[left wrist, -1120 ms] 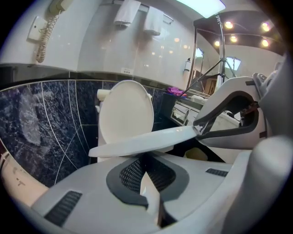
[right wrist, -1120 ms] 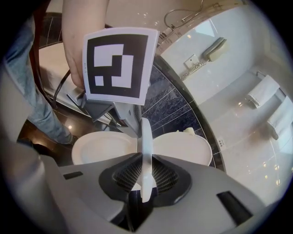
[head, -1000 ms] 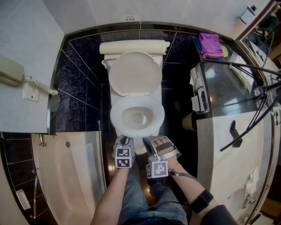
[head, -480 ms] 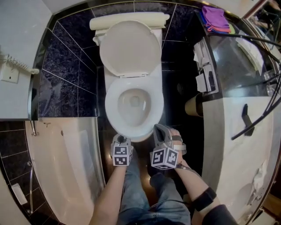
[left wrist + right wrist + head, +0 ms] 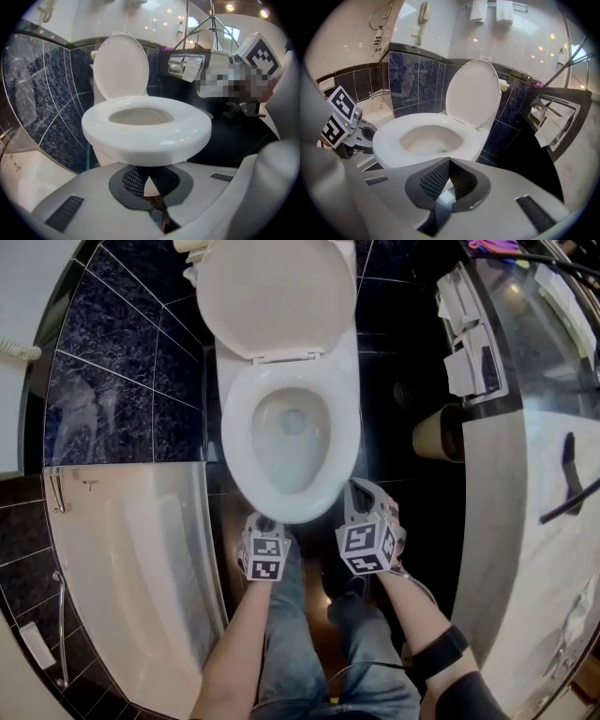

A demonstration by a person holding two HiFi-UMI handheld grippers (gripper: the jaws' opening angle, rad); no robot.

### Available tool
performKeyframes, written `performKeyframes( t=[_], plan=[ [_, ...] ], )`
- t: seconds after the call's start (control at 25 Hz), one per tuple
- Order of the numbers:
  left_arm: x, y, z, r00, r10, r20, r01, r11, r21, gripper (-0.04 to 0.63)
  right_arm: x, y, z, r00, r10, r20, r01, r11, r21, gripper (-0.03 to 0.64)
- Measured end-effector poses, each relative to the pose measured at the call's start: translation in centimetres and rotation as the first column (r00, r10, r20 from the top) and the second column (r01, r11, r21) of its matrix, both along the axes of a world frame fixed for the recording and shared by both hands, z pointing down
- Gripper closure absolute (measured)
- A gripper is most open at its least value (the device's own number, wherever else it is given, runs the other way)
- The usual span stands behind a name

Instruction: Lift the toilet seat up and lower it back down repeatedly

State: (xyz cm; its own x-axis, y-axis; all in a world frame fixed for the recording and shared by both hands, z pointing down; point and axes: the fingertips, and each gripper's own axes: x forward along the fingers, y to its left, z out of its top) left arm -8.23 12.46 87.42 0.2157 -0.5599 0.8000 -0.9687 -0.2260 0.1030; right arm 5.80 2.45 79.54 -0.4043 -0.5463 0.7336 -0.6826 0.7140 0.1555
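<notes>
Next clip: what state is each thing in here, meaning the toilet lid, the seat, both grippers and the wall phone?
Lid: up, leaning back.
Seat: down on the bowl.
Left gripper: shut, empty, just short of the seat's front.
Right gripper: shut, empty, also clear of the seat.
Wall phone: handset on its hook.

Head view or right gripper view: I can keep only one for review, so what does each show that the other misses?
Only the head view shows the person's forearms and jeans. Only the right gripper view shows the phone handset on the wall and the hanging towels. Both show the toilet with its lid raised, and the paper holder beside it.
</notes>
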Motion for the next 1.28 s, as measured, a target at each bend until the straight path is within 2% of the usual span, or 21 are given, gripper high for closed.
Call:
performKeyframes(
  t=[0.24, 0.4, 0.56, 0.72, 0.92, 1.08, 1.28],
  plan=[
    [0.2, 2.0, 4.4, 0.999, 0.015, 0.040, -0.011, 0.995, -0.098, 0.604, 0.3, 1.1, 3.3, 1.000, -0.017, -0.014, 0.016, 0.999, -0.029, 0.600],
    [0.2, 4.0, 6.1, 0.999, 0.004, 0.039, 0.002, 0.986, -0.167, 0.604, 0.6, 1.1, 3.9, 1.000, -0.009, -0.015, 0.009, 0.999, -0.043, 0.600],
    [0.0, 5.1, 5.7, 0.999, -0.006, 0.033, 0.011, 0.988, -0.154, 0.604, 0.8, 1.1, 3.9, 1.000, -0.007, -0.022, 0.006, 0.999, -0.045, 0.600],
    [-0.3, 3.6, 3.6, 0.999, -0.030, 0.013, 0.031, 0.995, -0.097, 0.604, 0.2, 1.0, 2.7, 1.000, 0.000, -0.012, -0.001, 0.999, -0.044, 0.600],
    [-0.6, 1.5, -2.7, 0.999, -0.045, 0.003, 0.045, 0.999, -0.029, 0.604, 0.1, 0.9, -1.5, 1.000, 0.012, 0.010, -0.011, 0.999, -0.044, 0.600],
    [-0.1, -1.2, -12.6, 0.999, -0.033, -0.020, 0.035, 0.996, 0.083, 0.604, -0.1, 0.4, -8.9, 0.998, 0.031, 0.052, -0.029, 0.999, -0.031, 0.600],
    [0.1, -3.1, -26.1, 0.997, -0.060, -0.046, 0.068, 0.975, 0.209, 0.603, -1.0, -0.5, -20.6, 0.988, 0.025, 0.151, -0.027, 1.000, 0.013, 0.600]
  ],
)
